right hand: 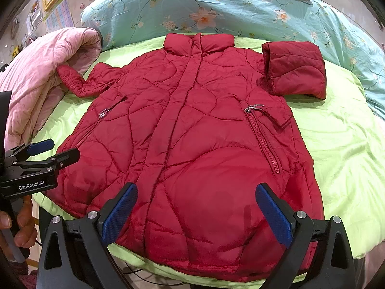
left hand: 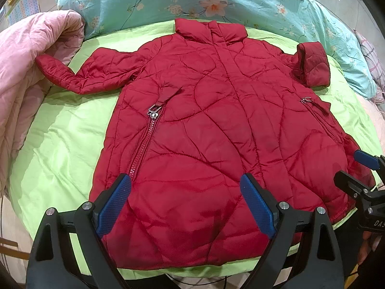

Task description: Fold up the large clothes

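Your red jacket (left hand: 204,125) lies flat on the bed (left hand: 65,139), one sleeve (right hand: 296,69) turned in, both tools spread apart and empty, so nearly all folding remains.

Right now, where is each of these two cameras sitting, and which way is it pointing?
Left wrist: on the left tool, low at the hem, facing up the red jacket toward its collar; the right tool shows at the right edge.
Right wrist: on the right tool, same direction; the left tool and a hand show at left.
Shared: jacket, green sheet, pink quilt, floral pillow.
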A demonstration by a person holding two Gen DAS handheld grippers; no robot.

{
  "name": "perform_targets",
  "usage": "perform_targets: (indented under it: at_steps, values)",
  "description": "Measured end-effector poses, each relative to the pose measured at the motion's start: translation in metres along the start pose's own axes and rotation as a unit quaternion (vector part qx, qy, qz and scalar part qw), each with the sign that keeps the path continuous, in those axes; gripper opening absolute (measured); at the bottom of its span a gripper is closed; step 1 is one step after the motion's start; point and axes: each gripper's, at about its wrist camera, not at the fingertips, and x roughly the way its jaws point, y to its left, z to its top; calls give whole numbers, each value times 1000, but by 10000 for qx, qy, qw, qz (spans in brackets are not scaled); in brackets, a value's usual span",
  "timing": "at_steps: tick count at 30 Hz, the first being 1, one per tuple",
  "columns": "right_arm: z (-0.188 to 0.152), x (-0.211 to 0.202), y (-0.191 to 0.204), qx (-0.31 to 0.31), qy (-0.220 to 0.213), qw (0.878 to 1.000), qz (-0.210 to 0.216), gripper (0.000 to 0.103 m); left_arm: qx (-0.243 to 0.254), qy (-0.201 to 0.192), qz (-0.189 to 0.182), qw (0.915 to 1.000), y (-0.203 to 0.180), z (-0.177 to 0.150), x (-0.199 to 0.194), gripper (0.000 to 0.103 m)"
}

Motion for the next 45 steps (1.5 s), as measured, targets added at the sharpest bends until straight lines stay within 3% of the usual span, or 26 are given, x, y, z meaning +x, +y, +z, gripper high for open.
perform_targets:
  at_steps: [28, 36, 39, 40, 45]
  values:
    - [23, 14, -14, -110, -9, 9997, -228, 99, -27, 68, -111, 9999, 2, 13, 21, 93]
    - [64, 25, -47, -66, -180, 9977, -650, 99, -68, 24, -143, 9999, 6, 33, 28, 93]
    - [87, 27, -62, 64, -397, 9971, -650, 99, -95, 37, -150, 9998, 8, 37, 31, 93]
    - [91, 34, -66, 172, -242, 9979, -576, 99, -100, 44, -153, 9998, 8, 38, 32, 93]
    - [131, 42, -88, 269, -697, 9950, -665, 99, -144, 130, -177, 9997, 11, 41, 40, 93]
